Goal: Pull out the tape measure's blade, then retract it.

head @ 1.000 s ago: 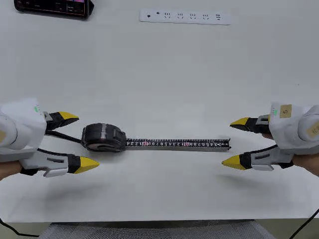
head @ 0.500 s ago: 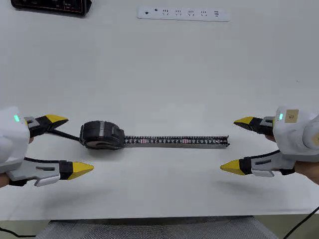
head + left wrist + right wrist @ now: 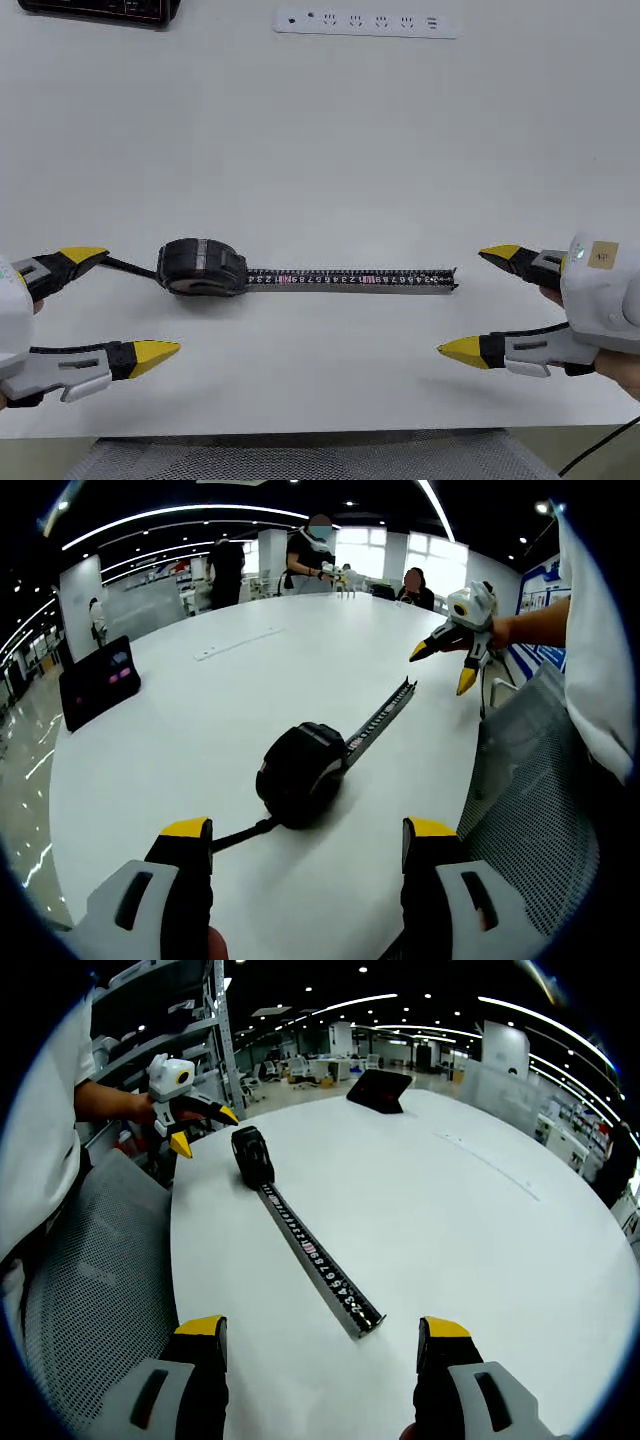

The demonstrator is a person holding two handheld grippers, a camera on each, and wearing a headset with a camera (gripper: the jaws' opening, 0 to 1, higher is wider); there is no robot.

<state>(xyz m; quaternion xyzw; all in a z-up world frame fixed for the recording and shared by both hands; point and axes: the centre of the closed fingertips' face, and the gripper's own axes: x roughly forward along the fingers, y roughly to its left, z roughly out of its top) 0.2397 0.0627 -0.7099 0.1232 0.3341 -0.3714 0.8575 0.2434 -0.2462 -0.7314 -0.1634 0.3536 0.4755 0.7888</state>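
A black tape measure case [image 3: 202, 267] lies on the white table [image 3: 320, 150], its blade [image 3: 350, 278] drawn out to the right and lying flat, ending in a hook [image 3: 455, 279]. A black strap trails left from the case. My left gripper [image 3: 92, 304] is open, left of the case, with nothing between its yellow tips. My right gripper [image 3: 492, 302] is open, just right of the hook, holding nothing. The left gripper view has the case [image 3: 303, 771] ahead of my left gripper [image 3: 305, 832] and the blade [image 3: 380, 716] running away. In the right gripper view the blade end [image 3: 362, 1323] lies just ahead of my right gripper [image 3: 320, 1338].
A white power strip [image 3: 365, 21] lies at the table's far edge, and a dark device [image 3: 98, 8] at the far left corner. A grey mesh chair seat [image 3: 300, 458] shows below the near edge. People stand beyond the table's far side in the left gripper view.
Both grippers have drawn back toward the near edge and outward, away from the tape measure. The case and the drawn-out blade lie where they were.
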